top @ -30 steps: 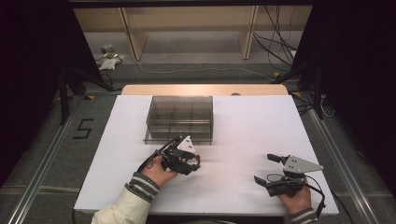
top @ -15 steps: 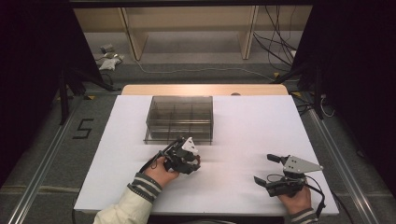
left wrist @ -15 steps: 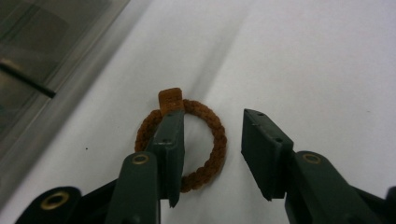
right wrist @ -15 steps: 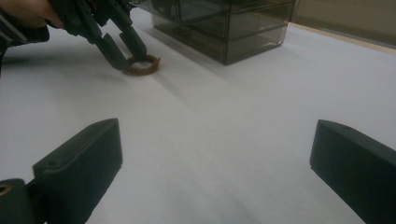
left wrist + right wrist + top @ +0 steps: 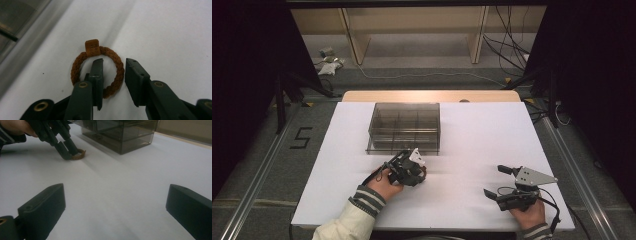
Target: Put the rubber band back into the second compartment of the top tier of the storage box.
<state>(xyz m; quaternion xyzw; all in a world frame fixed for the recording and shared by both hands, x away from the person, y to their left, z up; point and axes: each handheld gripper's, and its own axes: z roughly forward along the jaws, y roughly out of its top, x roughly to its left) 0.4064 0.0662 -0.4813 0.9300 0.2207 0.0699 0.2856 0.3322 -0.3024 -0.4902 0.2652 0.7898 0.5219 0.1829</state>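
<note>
While the left gripper (image 5: 113, 75) has been closing, one jaw inside the brown braided ring (image 5: 117, 67) near the surface's middle, unpinched, it could skid away; the right gripper (image 5: 112, 207) rests agape.

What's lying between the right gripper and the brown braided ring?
Nothing: the right gripper view shows bare white table from the right gripper to the ring, which the left gripper straddles.

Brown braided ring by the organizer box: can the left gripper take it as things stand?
Probably yes. The left gripper already straddles the brown braided ring: one jaw inside the loop, one outside, closing, not yet pinching it. Nothing on the white table blocks it.
</note>
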